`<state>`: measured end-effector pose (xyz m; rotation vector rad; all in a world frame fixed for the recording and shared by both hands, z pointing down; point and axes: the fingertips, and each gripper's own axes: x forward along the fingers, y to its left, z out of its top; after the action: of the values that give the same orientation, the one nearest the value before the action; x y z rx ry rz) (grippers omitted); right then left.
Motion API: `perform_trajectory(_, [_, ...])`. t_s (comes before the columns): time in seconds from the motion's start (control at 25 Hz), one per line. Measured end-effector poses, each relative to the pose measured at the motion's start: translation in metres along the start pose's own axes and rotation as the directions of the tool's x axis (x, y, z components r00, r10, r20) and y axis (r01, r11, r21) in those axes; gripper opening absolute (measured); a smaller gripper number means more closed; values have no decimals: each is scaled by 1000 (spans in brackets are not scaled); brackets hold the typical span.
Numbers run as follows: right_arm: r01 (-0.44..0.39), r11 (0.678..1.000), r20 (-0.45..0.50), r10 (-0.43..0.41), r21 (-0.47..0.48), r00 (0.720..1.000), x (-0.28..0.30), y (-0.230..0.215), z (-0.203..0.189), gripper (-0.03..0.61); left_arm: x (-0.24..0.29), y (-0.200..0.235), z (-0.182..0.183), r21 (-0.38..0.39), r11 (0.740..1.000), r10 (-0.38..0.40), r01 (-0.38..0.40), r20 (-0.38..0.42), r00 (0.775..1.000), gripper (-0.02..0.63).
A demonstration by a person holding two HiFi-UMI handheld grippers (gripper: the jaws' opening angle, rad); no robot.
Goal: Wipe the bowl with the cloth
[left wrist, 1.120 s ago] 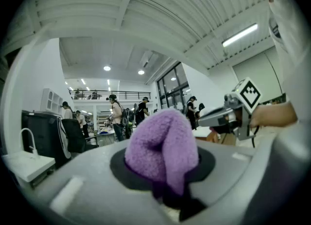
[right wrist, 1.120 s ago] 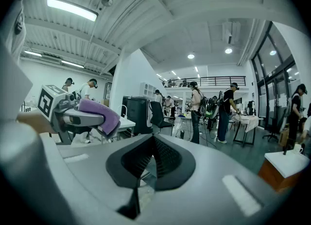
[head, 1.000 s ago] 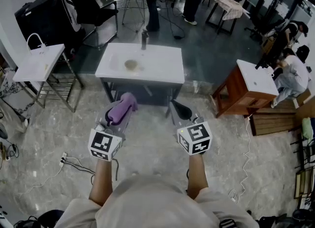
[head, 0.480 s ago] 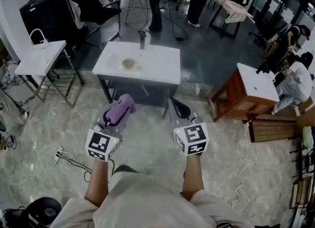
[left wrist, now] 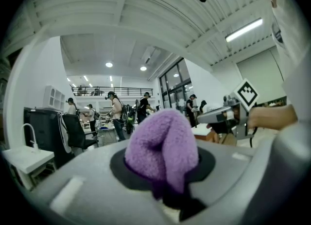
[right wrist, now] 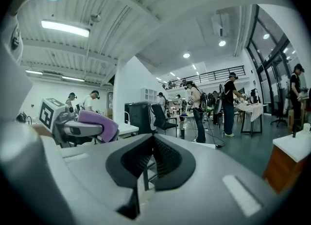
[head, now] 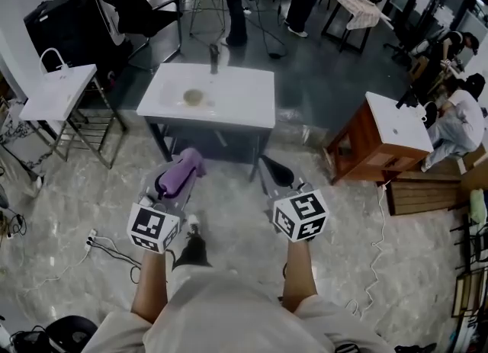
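Observation:
A small brownish bowl (head: pixel 192 97) sits on the white table (head: pixel 244 104) ahead of me, with a dark bottle (head: pixel 214 58) at the table's far edge. My left gripper (head: pixel 181 173) is held in front of my body, short of the table, shut on a bunched purple cloth (head: pixel 180 175) (left wrist: pixel 162 147) that bulges out between its jaws. My right gripper (head: pixel 277 170) (right wrist: pixel 150 158) is level with it on the right, jaws shut with nothing between them. In the right gripper view the left gripper (right wrist: pixel 73 128) and the cloth (right wrist: pixel 98 124) show at the left.
A white stand with a hooped handle (head: pixel 55 91) is at the left and a wooden stand with a white top (head: pixel 385 136) at the right. A black chair (head: pixel 141 8) and several people are behind the table. Cables (head: pixel 107 248) lie on the marble floor.
The view has moved forward, and the table with the bowl has shifted slightly left in the picture. Both grippers hold the same pose, the cloth still in the left one.

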<state>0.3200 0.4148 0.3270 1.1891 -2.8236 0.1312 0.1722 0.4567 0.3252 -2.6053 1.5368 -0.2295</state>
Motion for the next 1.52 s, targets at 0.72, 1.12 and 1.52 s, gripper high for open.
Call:
perform_trajectory(0.72, [35,998,42,-37,49,998,235,-91,42,5,180,214,-20,33,997,-72,71,8,997,114])
perform_trajectory(1.12, [83,995,-109,-90,-63,990,367,-122,48,5,251,326,-31,2,996,-89,89,8,996,114])
perform_trajectory(1.52, [67,993,-245,-88,-96,966,481,-135,26,6,293,421,-68,-63,995,-75,73,-36,997,114])
